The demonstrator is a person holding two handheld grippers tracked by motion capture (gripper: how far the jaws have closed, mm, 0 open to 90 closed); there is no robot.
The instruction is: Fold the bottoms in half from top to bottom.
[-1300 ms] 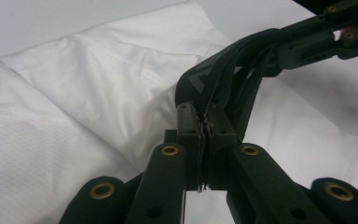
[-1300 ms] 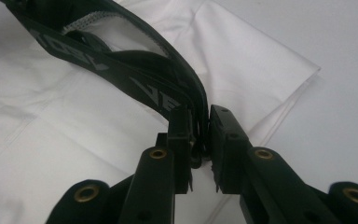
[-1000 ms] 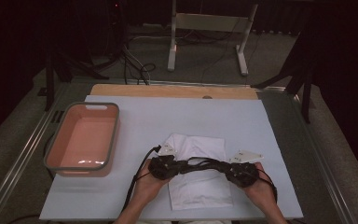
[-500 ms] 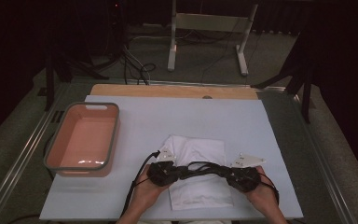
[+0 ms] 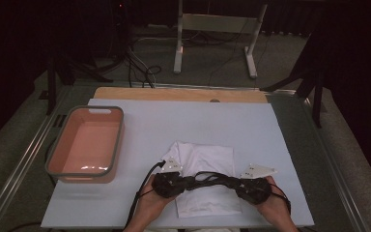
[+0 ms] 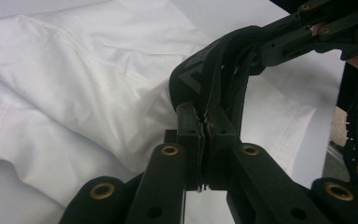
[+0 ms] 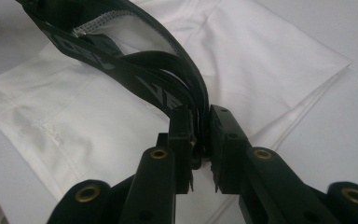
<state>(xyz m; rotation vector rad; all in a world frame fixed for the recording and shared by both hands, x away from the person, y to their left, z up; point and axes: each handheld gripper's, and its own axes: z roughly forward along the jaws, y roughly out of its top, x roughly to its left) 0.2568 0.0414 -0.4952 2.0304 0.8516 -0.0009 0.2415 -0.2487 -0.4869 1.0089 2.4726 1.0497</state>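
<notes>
black garment [image 5: 211,180]: dark fabric with a banded hem, lettering on the band; stretched in a line between the two grippers, just above the white cloth at the near edge of the table
left gripper [image 6: 204,122]: jaws pressed together on one end of the black garment; band bunched between the pads
right gripper [image 7: 200,122]: jaws nearly together, pinching the other end of the black garment; folds of band between them
hands: one on each gripper, coming in from the bottom of the high view
white cloth [image 5: 205,176]: folded, flat on table, under the black garment; seams visible
pink tub [image 5: 58,170]: grey rim; left side of table, well apart from the white cloth
table [image 5: 198,121]: pale blue-grey top; wooden strip along far edge
</notes>
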